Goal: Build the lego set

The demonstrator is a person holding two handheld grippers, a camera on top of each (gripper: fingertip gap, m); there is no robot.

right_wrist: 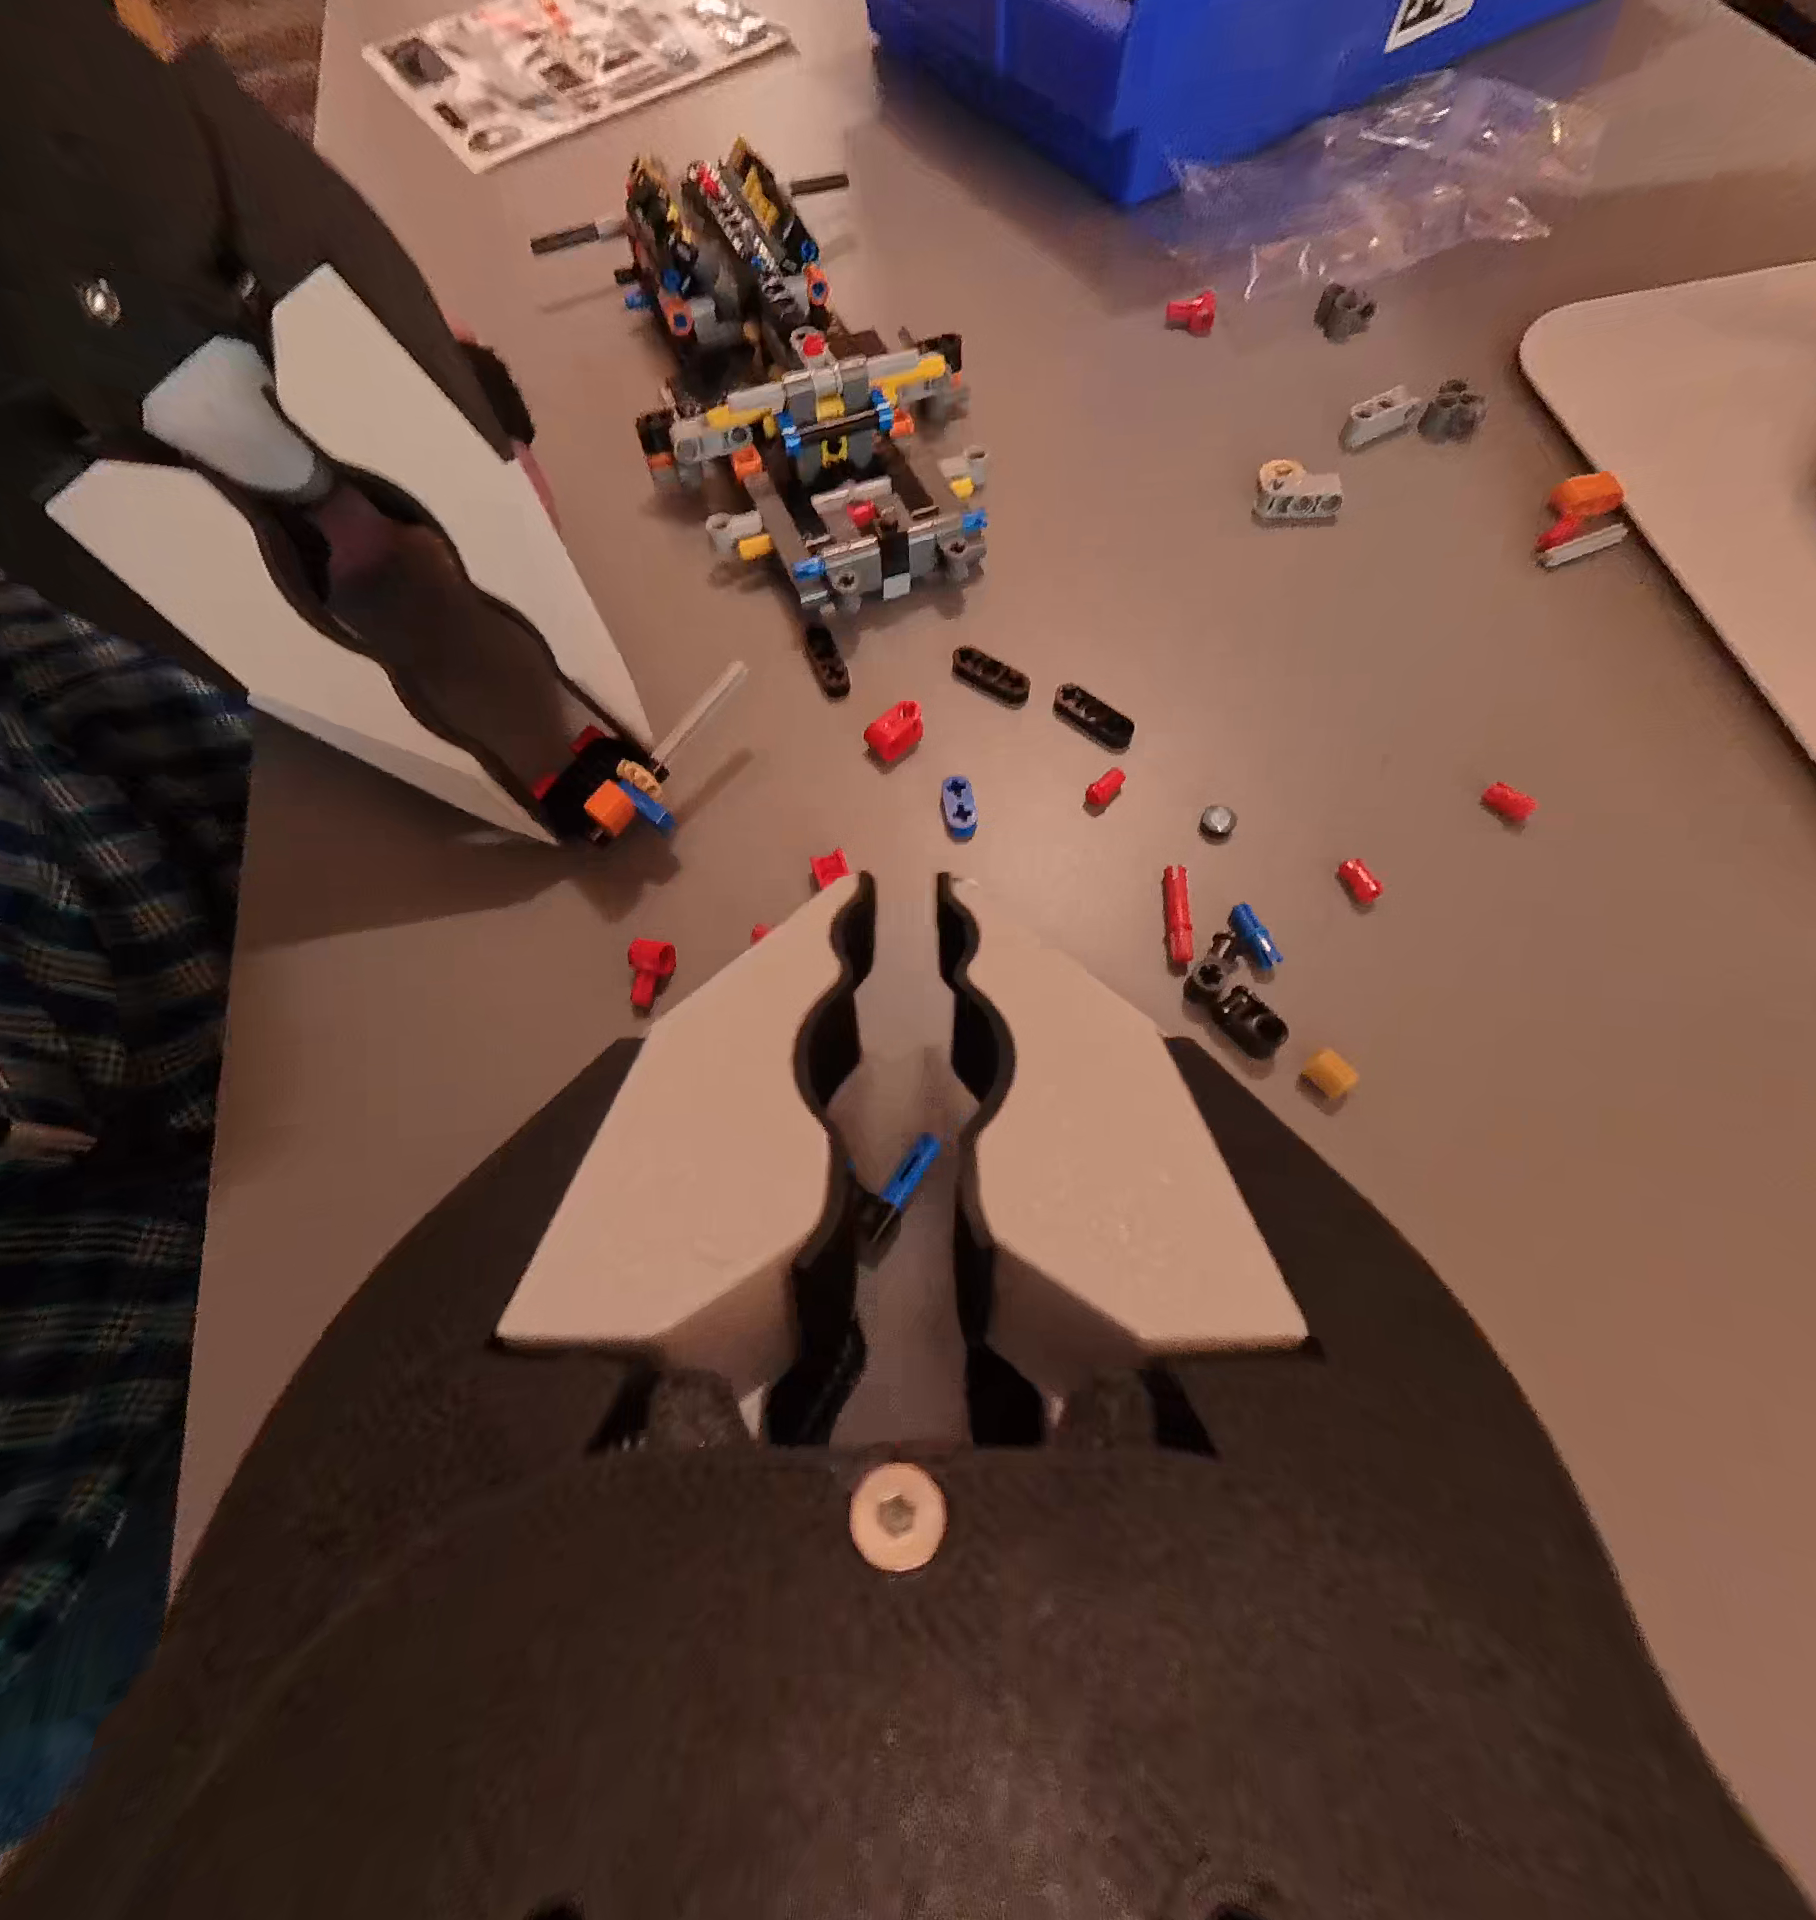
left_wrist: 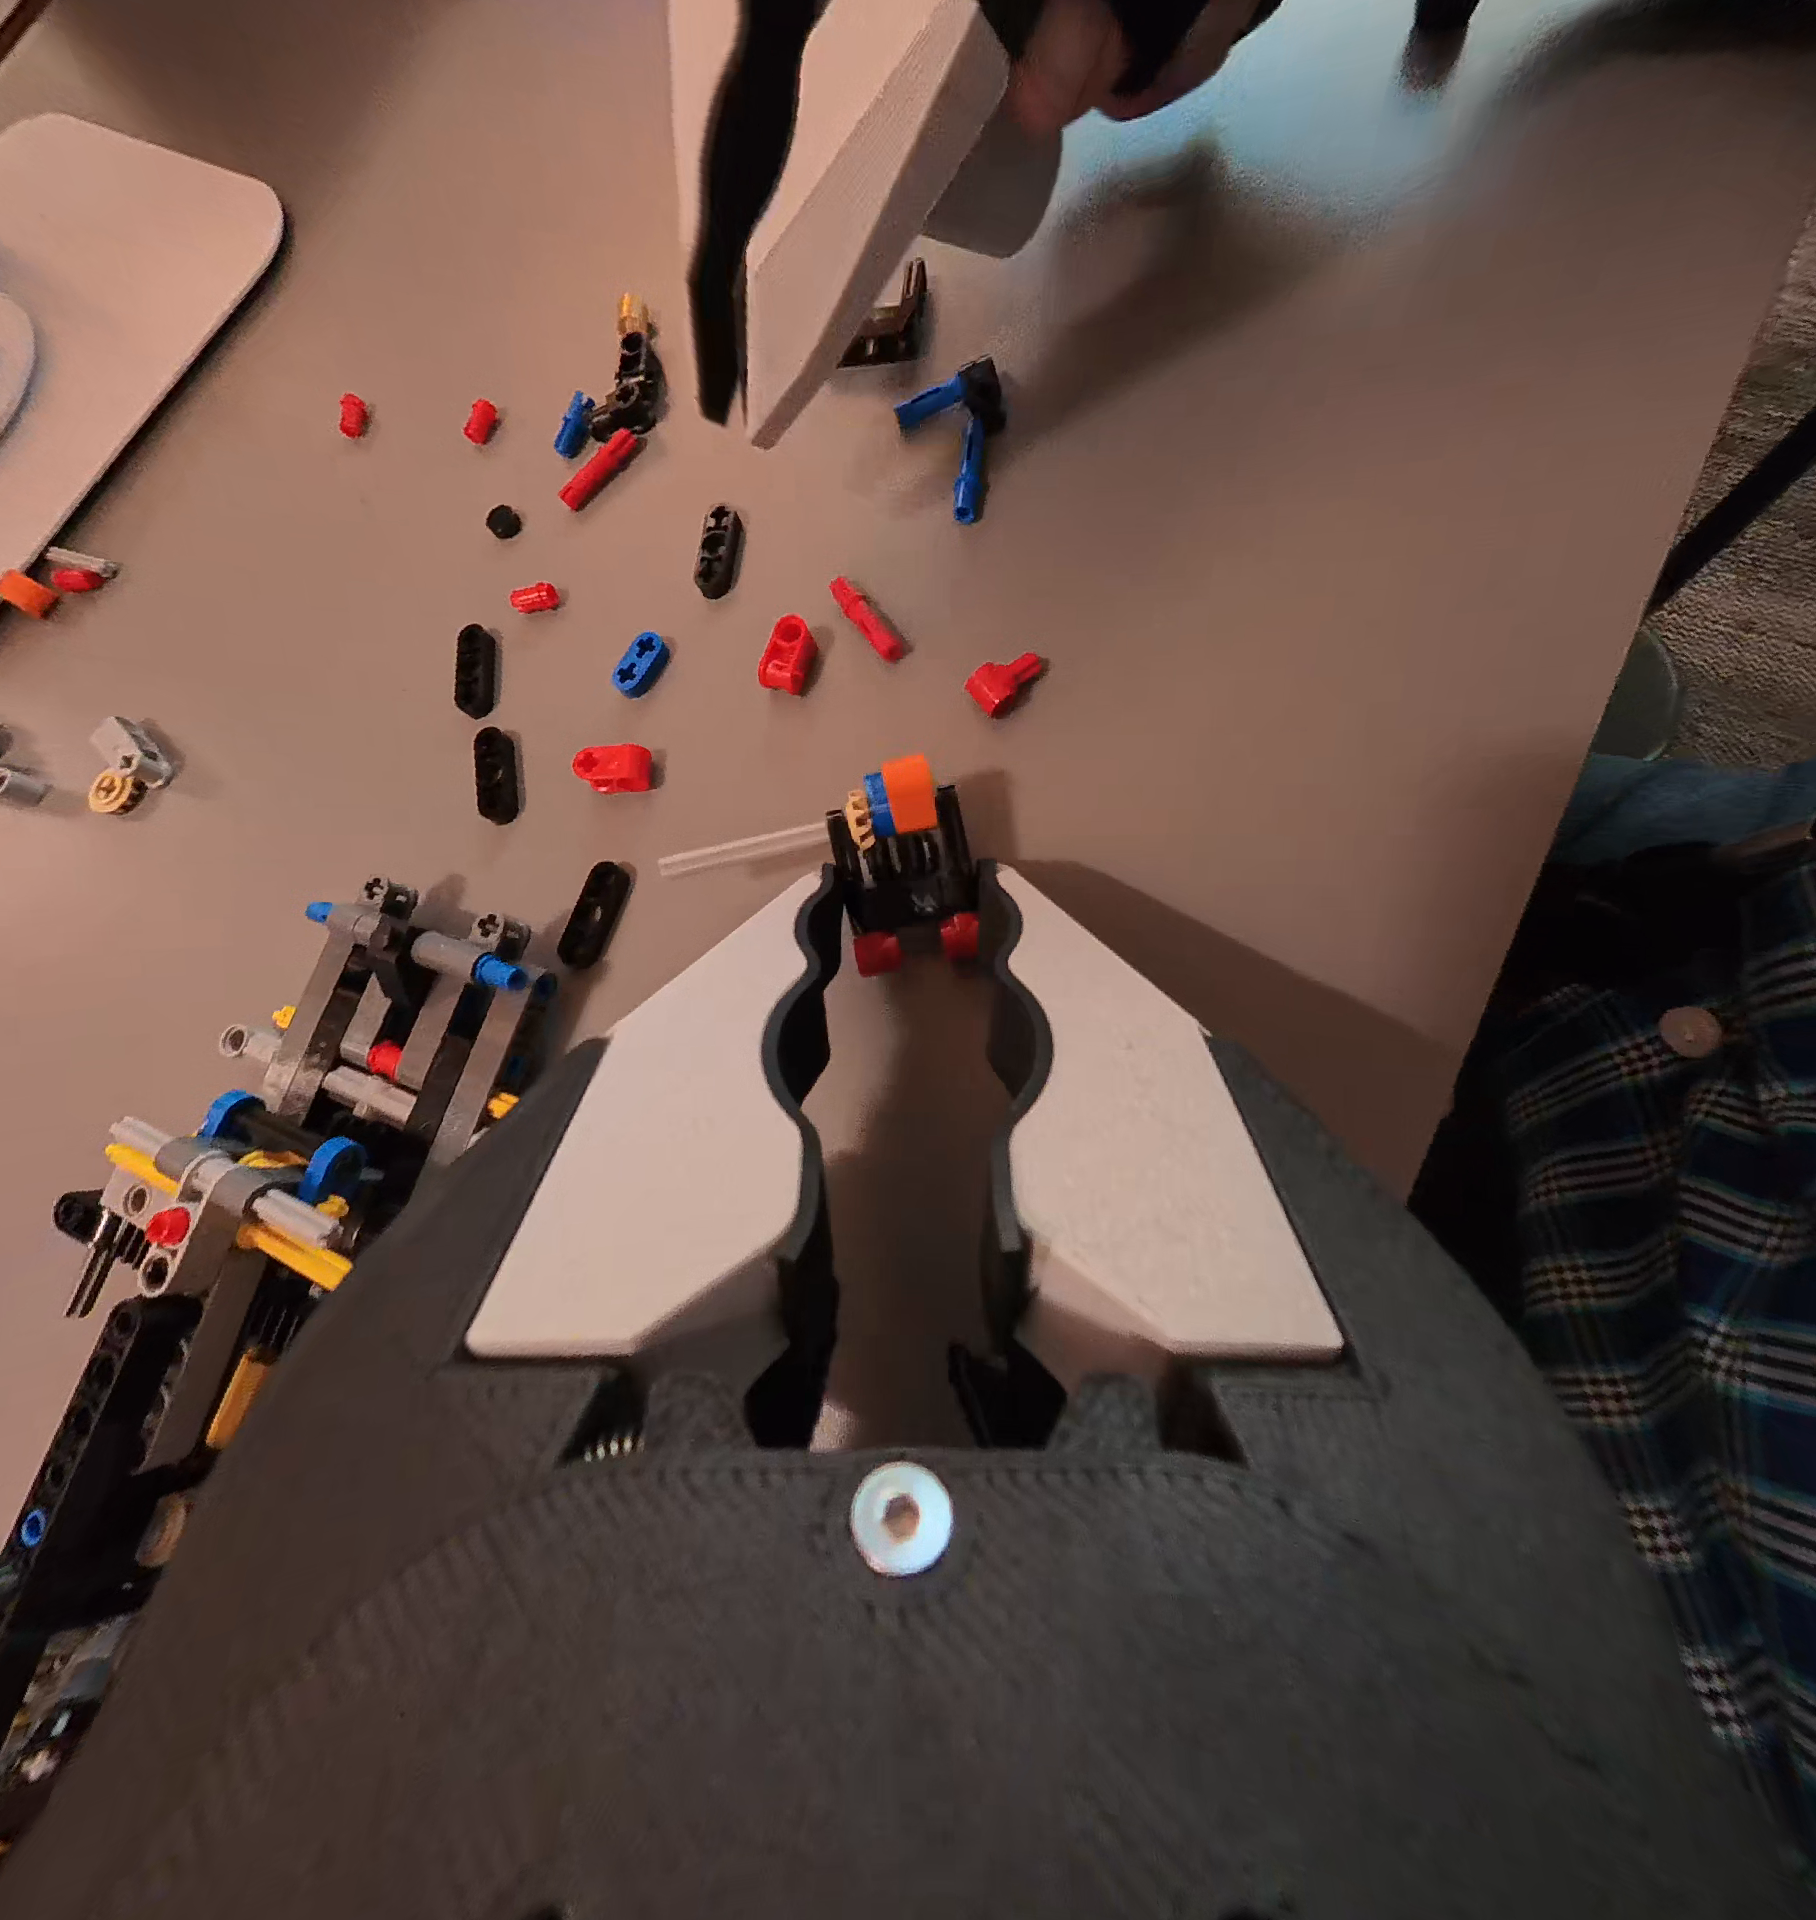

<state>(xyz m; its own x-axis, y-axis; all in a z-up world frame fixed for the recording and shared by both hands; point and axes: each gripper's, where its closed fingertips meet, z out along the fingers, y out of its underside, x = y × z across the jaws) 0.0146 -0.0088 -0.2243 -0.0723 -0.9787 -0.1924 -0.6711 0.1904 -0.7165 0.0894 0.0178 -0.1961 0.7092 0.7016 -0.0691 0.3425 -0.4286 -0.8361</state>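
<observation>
My left gripper is shut on a small black sub-assembly with an orange bush, a blue part, a tan gear and two red pins, held low over the table. It also shows in the right wrist view. My right gripper hovers over the loose pieces with its jaws only narrowly apart and nothing between them. A blue pin on a black connector lies on the table beneath it. The partly built chassis stands behind the pieces and also shows in the left wrist view.
Several red, blue and black pins and short beams lie scattered on the table. A blue box, a plastic bag and an instruction sheet lie at the back. A pale mat lies at the right. A person's plaid sleeve is at the table edge. Spacing between my two grippers at the tips: around 9 cm.
</observation>
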